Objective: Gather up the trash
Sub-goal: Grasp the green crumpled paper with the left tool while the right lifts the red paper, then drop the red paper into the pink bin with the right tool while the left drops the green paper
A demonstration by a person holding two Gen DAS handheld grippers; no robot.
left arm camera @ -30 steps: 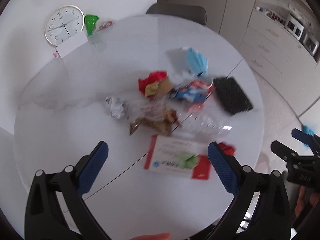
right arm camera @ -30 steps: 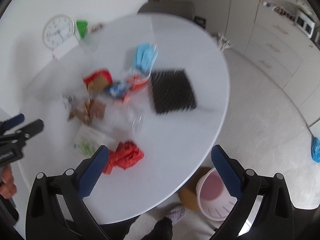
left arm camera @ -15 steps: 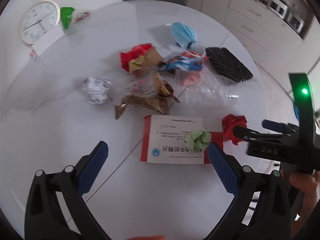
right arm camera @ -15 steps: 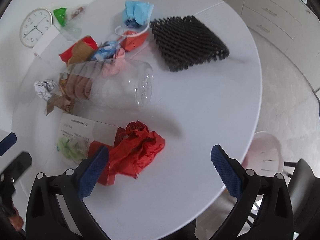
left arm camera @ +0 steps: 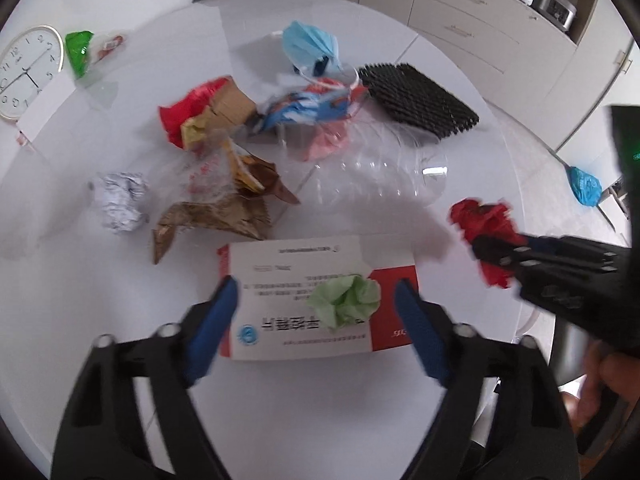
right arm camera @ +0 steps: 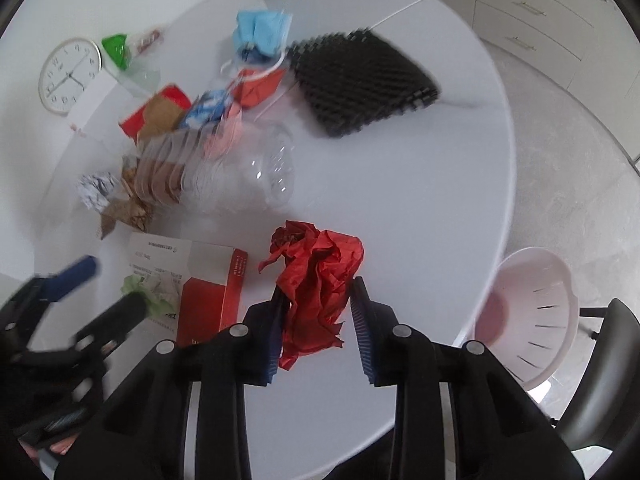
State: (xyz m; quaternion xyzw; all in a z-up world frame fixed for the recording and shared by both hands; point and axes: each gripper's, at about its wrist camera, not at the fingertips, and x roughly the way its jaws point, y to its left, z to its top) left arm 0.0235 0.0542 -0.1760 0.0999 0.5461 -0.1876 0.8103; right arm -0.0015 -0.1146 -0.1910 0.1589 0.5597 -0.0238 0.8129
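A round white counter (left arm camera: 120, 360) carries a scatter of trash.

The left wrist view looks down past the left hand-held gripper (left arm camera: 316, 312), whose blue-padded jaws have just been closing and stand either side of a white and red carton (left arm camera: 280, 276) near the counter's near edge. A crumpled green paper ball (left arm camera: 346, 300) sits on the carton between the jaws; the pads seem to meet the carton's ends, but blur leaves it unclear whether they press. Only this view shows the kitchen drawers with appliances at the far right, and fingers of a person's hand (left arm camera: 608, 376) at the right edge.

The right wrist view shows the right hand-held gripper (right arm camera: 318, 320), its jaws just closed in on a crumpled red paper (right arm camera: 320, 280) near the counter's right edge; both pads appear to press it. Only this view shows a pale pink bin (right arm camera: 532, 316) on the floor beside the counter and a dark chair (right arm camera: 600, 392) at the lower right.

Both views show, toward the counter's middle, a clear plastic bottle (right arm camera: 240, 176) on its side, a foil ball (left arm camera: 120, 200), brown wrappers (left arm camera: 216, 216), a blue face mask (left arm camera: 310, 46) and a black mesh pad (right arm camera: 360, 84). A wall clock (right arm camera: 70, 76) stands at the far left edge.
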